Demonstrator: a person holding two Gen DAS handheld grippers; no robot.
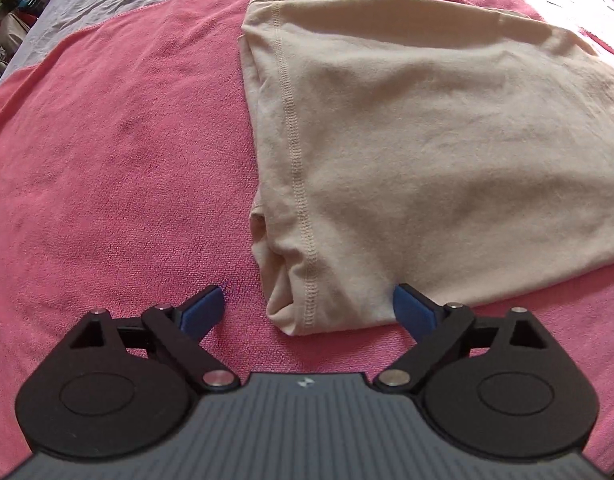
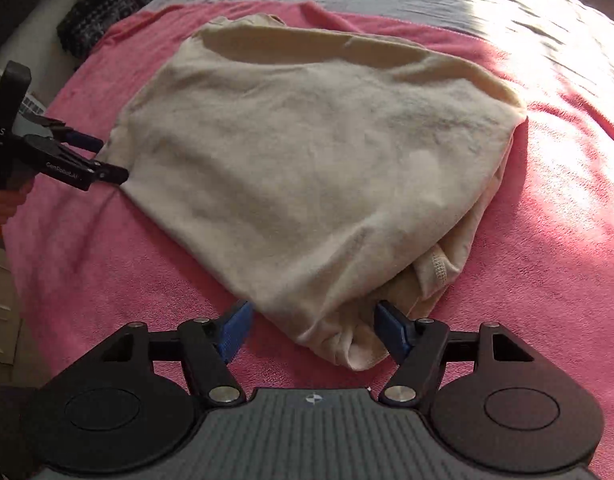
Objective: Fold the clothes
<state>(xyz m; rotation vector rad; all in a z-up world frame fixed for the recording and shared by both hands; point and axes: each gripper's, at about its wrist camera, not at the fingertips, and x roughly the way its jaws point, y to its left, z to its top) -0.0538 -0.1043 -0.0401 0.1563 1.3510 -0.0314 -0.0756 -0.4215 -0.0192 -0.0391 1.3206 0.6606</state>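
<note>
Beige garment on pink towel, right gripper straddling its corner

The left black two-finger gripper with blue pads points steeply down, its jaws spread wide, pads at eight and four o'clock of the gap. The right black gripper with blue pads also tilts down, jaws parted, nothing pinched. A bare hand at nine o'clock grips the left tool's handle.

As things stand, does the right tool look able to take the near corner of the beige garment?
Probably yes. The right tool is open, with the garment corner lying between its fingers on the pink towel, and nothing covers that corner.
</note>
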